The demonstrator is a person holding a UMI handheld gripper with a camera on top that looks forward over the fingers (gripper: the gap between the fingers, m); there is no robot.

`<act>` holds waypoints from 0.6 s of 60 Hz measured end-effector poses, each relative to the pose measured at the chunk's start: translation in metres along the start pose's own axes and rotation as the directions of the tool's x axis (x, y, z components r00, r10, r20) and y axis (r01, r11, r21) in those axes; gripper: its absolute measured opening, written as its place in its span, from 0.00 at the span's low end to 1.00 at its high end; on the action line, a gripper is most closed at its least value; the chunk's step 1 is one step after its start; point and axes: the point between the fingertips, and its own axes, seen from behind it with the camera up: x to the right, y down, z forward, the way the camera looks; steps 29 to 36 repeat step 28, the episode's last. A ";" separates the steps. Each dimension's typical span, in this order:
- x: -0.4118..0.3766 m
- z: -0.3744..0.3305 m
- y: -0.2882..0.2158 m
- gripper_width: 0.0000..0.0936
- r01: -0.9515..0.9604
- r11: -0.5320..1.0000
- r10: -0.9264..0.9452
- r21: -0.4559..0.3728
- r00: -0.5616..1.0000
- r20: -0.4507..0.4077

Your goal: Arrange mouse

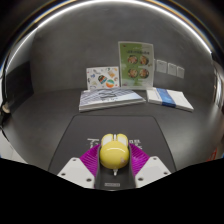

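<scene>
Yellow and rounded, the mouse sits between the two fingers of the hand-held gripper, and the purple pads seem to press on it from both sides, so I judge that the hand-held gripper is clenched on the mouse and carries it. From this view I cannot tell if the mouse is lifted or if it touches the surface below. Just ahead of the fingers lies a dark mat on the grey bench, perhaps a mouse mat, with some pale lettering that is too small to read. Beyond the mat, well apart from the fingers, flat printed papers lie on the bench, and beside them lies a booklet. Behind these, a leaflet with pictures, a green-edged card and a few small pale cards stand against the back. As for the progress, the grasp looks done, because the mouse is already in the grip. What is left, in my judgement, is to bring it to its proper place, probably on the dark mat, to set it down straight and then to let it go. No part of the placing is shown as finished yet.
</scene>
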 end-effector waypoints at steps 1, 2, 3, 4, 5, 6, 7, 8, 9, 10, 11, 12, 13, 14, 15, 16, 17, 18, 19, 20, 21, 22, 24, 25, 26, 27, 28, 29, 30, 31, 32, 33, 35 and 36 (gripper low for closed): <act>0.000 0.001 -0.001 0.45 0.006 1.000 -0.006 0.013 1.000 -0.002; 0.000 0.001 -0.003 0.55 0.012 1.000 -0.012 0.019 1.000 -0.006; 0.001 0.001 -0.002 0.57 0.017 1.000 -0.017 0.013 1.000 -0.009; 0.001 0.001 -0.002 0.58 0.024 1.000 -0.023 0.006 1.000 -0.012; 0.002 0.002 -0.003 0.54 0.025 1.000 -0.025 0.003 1.000 -0.014; 0.003 0.001 -0.003 0.61 0.025 1.000 -0.025 0.000 1.000 -0.015; 0.004 0.001 -0.003 0.65 0.024 1.000 -0.025 -0.007 1.000 -0.018; 0.005 0.000 -0.002 0.71 0.024 1.000 -0.025 -0.017 0.999 -0.020; 0.006 -0.001 -0.001 0.73 0.022 0.999 -0.023 -0.024 0.999 -0.022; 0.008 -0.003 0.000 0.77 0.022 0.999 -0.023 -0.032 1.000 -0.022; 0.009 -0.004 0.000 0.81 0.021 0.999 -0.021 -0.043 1.000 -0.017; 0.009 -0.006 0.001 0.84 0.020 0.999 -0.021 -0.050 1.000 -0.012; 0.009 -0.009 0.001 0.88 0.020 0.998 -0.020 -0.054 1.000 -0.005; 0.010 -0.011 0.001 0.92 0.017 0.998 -0.017 -0.056 1.000 0.001; 0.009 -0.014 0.001 0.91 0.015 0.998 -0.014 -0.057 1.000 0.008; 0.010 -0.018 0.000 0.90 0.013 0.998 -0.012 -0.058 1.000 0.015; 0.010 -0.022 0.000 0.90 0.009 0.998 -0.007 -0.058 1.000 0.022; 0.010 -0.027 0.000 0.90 0.002 0.998 -0.001 -0.061 1.000 0.030; 0.011 -0.032 0.000 0.91 -0.001 0.998 0.003 -0.064 0.999 0.036; 0.013 -0.035 0.001 0.91 -0.005 0.998 0.008 -0.067 0.999 0.042; 0.014 -0.039 0.002 0.91 -0.009 0.997 0.012 -0.072 0.999 0.049; 0.015 -0.043 0.003 0.91 -0.013 0.997 0.017 -0.078 0.998 0.054; 0.019 -0.051 0.006 0.91 -0.022 0.996 0.028 -0.091 0.998 0.061; 0.022 -0.055 0.009 0.91 -0.026 0.995 0.032 -0.096 0.998 0.063; 0.025 -0.058 0.010 0.91 -0.028 0.995 0.035 -0.101 0.997 0.062; 0.029 -0.061 0.012 0.91 -0.030 0.994 0.037 -0.105 0.997 0.060; 0.032 -0.057 0.014 0.91 -0.032 0.994 0.037 -0.106 0.998 0.054; 0.032 -0.057 0.014 0.91 -0.032 0.994 0.037 -0.106 0.998 0.054; 0.032 -0.057 0.014 0.91 -0.032 0.994 0.037 -0.106 0.998 0.054; 0.032 -0.057 0.014 0.91 -0.032 0.994 0.037 -0.106 0.998 0.054; 0.032 -0.057 0.014 0.91 -0.032 0.994 0.037 -0.106 0.998 0.054; 0.032 -0.057 0.014 0.91 -0.032 0.994 0.037 -0.106 0.998 0.054; 0.032 -0.057 0.014 0.91 -0.032 0.994 0.037 -0.106 0.998 0.054; 0.032 -0.057 0.014 0.91 -0.032 0.994 0.037 -0.106 0.998 0.054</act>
